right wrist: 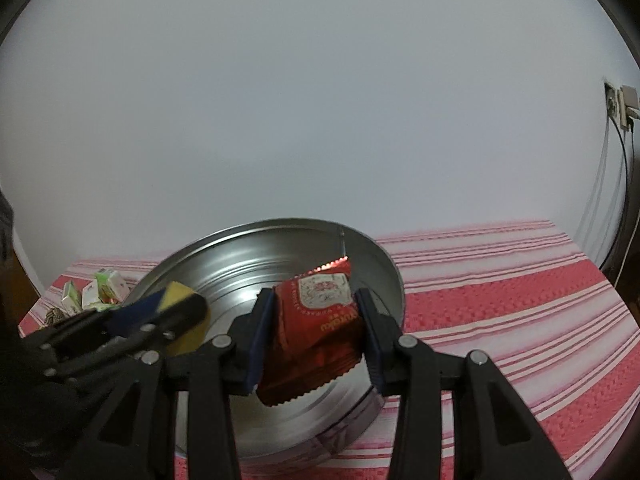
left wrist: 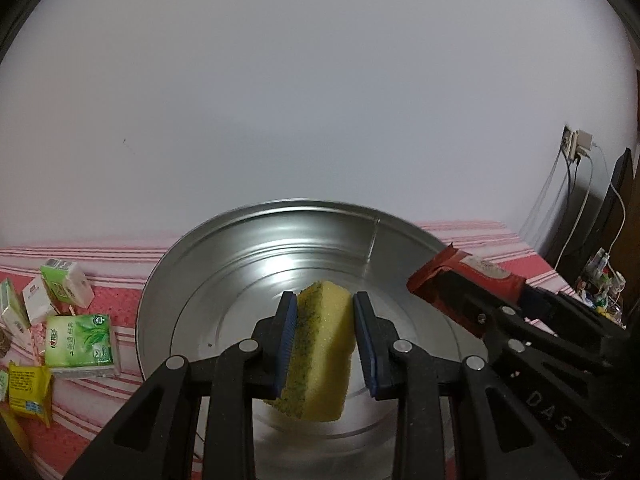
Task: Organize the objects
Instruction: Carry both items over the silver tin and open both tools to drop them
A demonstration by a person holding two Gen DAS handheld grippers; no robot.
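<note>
Both loads hang over the tin (left wrist: 160,280): left tool (left wrist: 325,344) clamps the sponge (left wrist: 320,344), right tool (right wrist: 316,340) the packet (right wrist: 320,320). Next: lower, release.

"DAS" in pale letters on the right gripper's (left wrist: 444,280) black arm, print on red packet (right wrist: 316,320) and green tissue packs (left wrist: 80,340) unreadable

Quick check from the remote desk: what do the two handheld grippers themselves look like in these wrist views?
Both look alike. The left gripper and right gripper have matte black linkage arms with triangular cut-outs, round silver pivot pins, and blue ribbed pads on the fingers. The right gripper's body, seen from the left wrist view, carries pale letters reading DAS. No cables, hands or sleeves show.
</note>
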